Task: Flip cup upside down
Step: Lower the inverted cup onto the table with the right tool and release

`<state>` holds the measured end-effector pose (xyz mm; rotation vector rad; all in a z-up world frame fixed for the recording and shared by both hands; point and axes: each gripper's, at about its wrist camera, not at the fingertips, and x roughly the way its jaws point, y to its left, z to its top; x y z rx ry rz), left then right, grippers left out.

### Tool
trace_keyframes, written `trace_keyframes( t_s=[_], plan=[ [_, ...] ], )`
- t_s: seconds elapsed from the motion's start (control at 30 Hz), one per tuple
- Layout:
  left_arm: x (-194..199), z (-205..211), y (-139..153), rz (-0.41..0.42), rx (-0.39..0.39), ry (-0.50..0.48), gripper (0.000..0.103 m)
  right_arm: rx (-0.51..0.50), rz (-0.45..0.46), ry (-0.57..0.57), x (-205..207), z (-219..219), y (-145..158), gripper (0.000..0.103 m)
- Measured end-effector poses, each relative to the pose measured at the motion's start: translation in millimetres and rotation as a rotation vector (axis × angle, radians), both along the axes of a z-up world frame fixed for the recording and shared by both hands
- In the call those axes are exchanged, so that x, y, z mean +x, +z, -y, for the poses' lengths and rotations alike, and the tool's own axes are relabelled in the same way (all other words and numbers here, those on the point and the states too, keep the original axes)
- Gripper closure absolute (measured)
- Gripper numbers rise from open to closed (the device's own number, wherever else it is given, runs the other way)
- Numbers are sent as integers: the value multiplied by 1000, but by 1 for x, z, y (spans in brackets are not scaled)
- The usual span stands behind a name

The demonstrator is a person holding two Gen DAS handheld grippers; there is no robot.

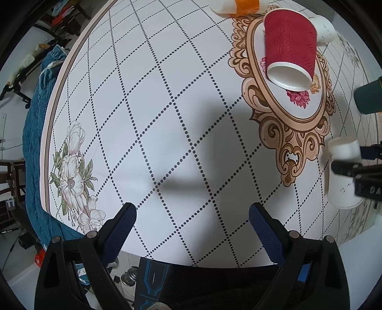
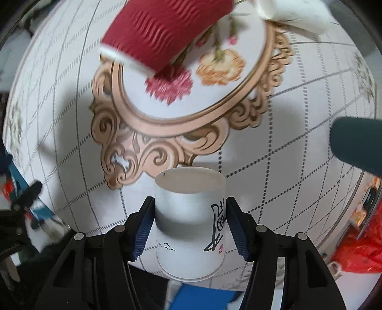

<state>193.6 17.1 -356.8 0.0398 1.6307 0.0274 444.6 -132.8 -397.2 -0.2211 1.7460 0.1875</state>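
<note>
Surface: round white table (image 1: 167,124) with dotted diamond grid, tan scrollwork oval medallion (image 2: 191,114) with red and orange flowers, pale flower print near left edge.
Room: blue quilted fabric (image 1: 35,147) below table rim in left wrist view; red bag (image 2: 358,250) at right in right wrist view; rest blurred.
Containers: red ribbed paper cup (image 1: 290,45) lying on its side on medallion, white inside, looks empty; dark teal cup (image 2: 355,145) at right, contents hidden; white cup with orange band (image 1: 238,6) at far edge.
Task cup: white paper cup with black calligraphy (image 2: 191,214), near table's front edge, just before medallion.
Pointing: base toward camera's far side, rolled rim nearest; long axis roughly along fingers.
Right gripper (image 2: 189,226): part closed, both blue pads pressed on white cup's sides.
Left gripper (image 1: 192,229): spread wide, nothing between fingers, over bare table.
</note>
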Motion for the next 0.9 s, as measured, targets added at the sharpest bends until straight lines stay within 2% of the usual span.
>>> trace_keyframes(
  t_s=[0.13,0.37,0.47,0.53,0.67,0.77,0.9],
  plan=[
    [1,-4,-2,-4,1,-13,6,48,135,-104,5,32,20,41],
    [3,4,-9,-6,4,-39,6,111,446,-307,12,90,43,41],
    [7,14,-6,-2,1,-47,6,114,552,-345,2,98,49,41],
    [10,18,-8,1,-1,-53,6,105,582,-339,-6,80,43,41],
    [14,27,-5,7,-9,-64,6,88,637,-295,-34,83,46,41],
    [15,30,-5,12,-19,-65,6,70,633,-274,-47,62,49,41],
    [17,37,4,34,-28,-80,7,65,604,-305,-57,64,44,40]
  ],
)
